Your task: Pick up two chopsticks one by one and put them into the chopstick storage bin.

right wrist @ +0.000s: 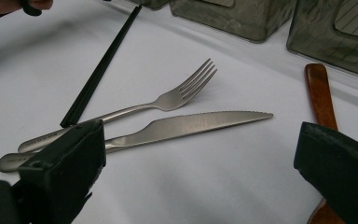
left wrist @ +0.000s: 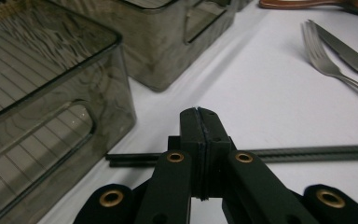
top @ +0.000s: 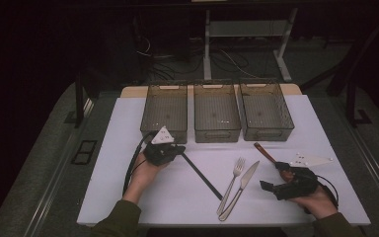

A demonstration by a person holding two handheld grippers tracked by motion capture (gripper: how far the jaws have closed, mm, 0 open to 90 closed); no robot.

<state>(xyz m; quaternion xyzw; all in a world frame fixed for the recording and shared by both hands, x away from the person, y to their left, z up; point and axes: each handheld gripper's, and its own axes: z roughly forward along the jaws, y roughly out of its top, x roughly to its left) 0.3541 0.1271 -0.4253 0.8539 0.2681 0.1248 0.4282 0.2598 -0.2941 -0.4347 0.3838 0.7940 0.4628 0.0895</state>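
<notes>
Slim black chopsticks (left wrist: 307, 152); L tongs (left wrist: 199, 122) pinch them.

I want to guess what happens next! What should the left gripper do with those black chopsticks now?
Probably lift them a little. The left gripper has its jaws shut at the end of the black chopsticks, which lie flat on the white table beside the left bin, a likely place to drop them.

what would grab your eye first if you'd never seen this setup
Three smoky see-through bins in a row at the far edge of the white table. Next, the fork and knife side by side near the front, and the left claw shut on black chopsticks.
</notes>
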